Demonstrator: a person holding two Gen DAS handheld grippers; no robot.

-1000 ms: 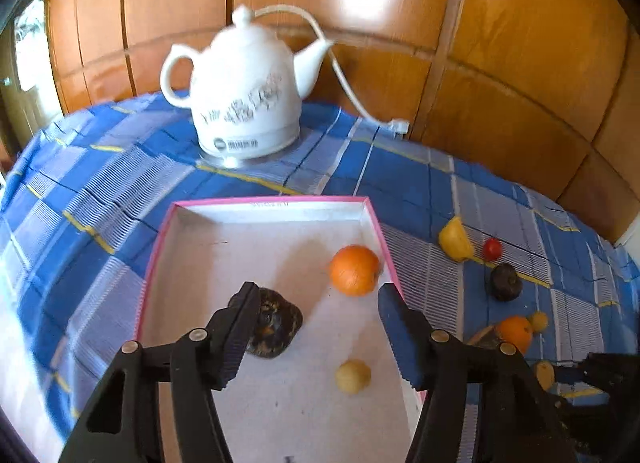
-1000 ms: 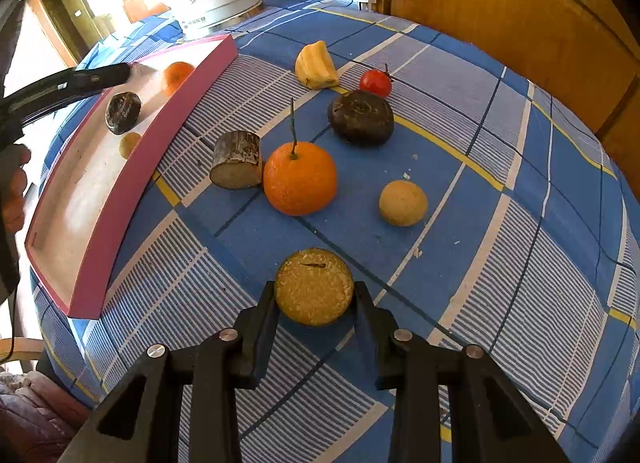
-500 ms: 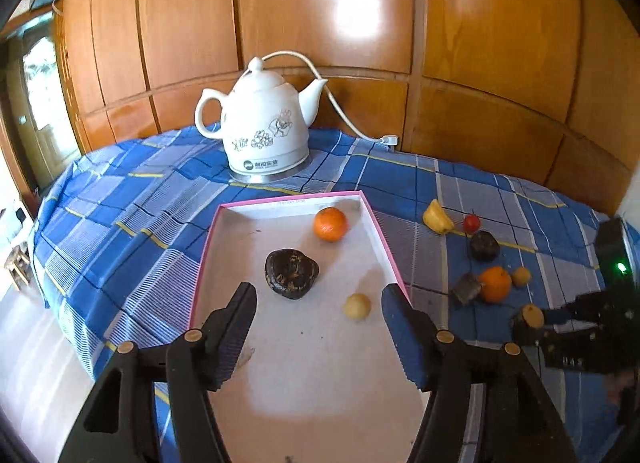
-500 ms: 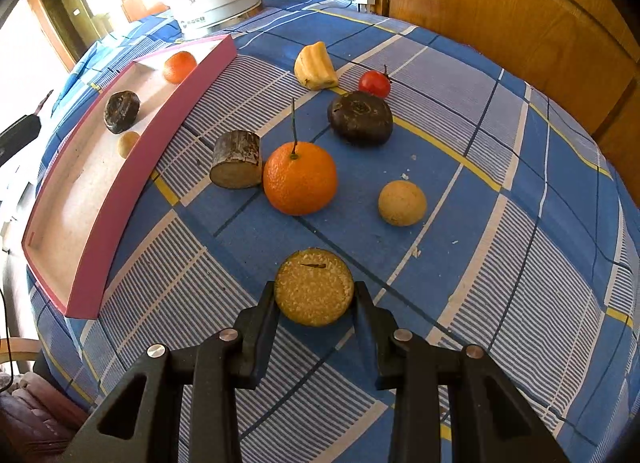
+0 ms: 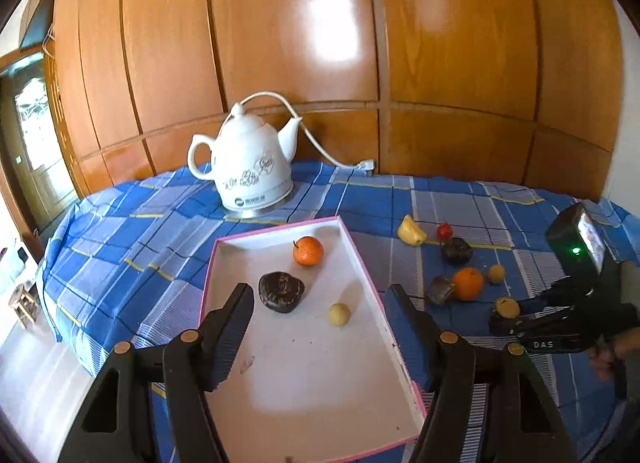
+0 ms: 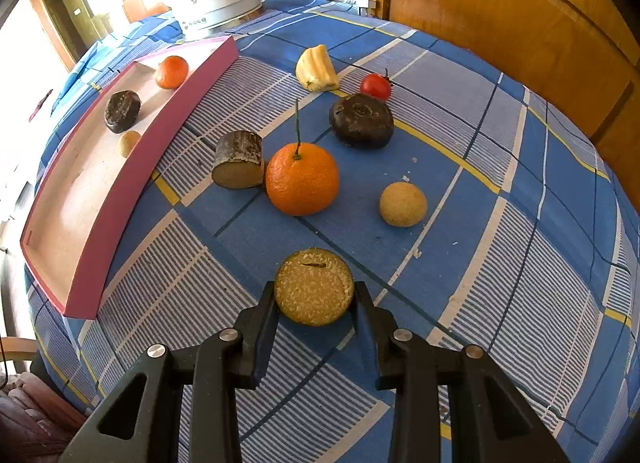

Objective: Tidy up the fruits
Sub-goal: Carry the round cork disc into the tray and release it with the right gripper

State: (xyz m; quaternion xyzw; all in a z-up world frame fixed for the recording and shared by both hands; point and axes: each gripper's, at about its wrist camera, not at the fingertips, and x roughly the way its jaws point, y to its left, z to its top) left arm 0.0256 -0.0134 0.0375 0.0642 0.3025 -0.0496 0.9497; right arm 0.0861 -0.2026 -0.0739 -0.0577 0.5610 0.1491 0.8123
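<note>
— Right claw: clamped on the round yellow-faced fruit, one pad pressed to each side, down on the blue checked cloth over the desk.
— And left claw?
— Jaws apart, just been opening wider, nothing between them; hovering over the near end of the pink-rimmed tray.
— Inside the tray?
— Small orange toward the far end, dark wrinkled fruit nearer the middle, small pale yellow ball just to its right. All three apart from one another.
— Outside the tray, on the cloth?
— Seen from the right wrist: large orange with a stem near the middle, touching or just beside a brown cut cylinder on its left. Beyond those, a dark round fruit with a small red tomato right behind it, and a yellow wedge-shaped fruit further left. Tan ball to the right of the large orange, apart from it.
— Anything else about?
— White kettle beyond the far end of the tray, cord running to the wooden panelling. Right claw also visible from the left wrist, low at the right edge.
</note>
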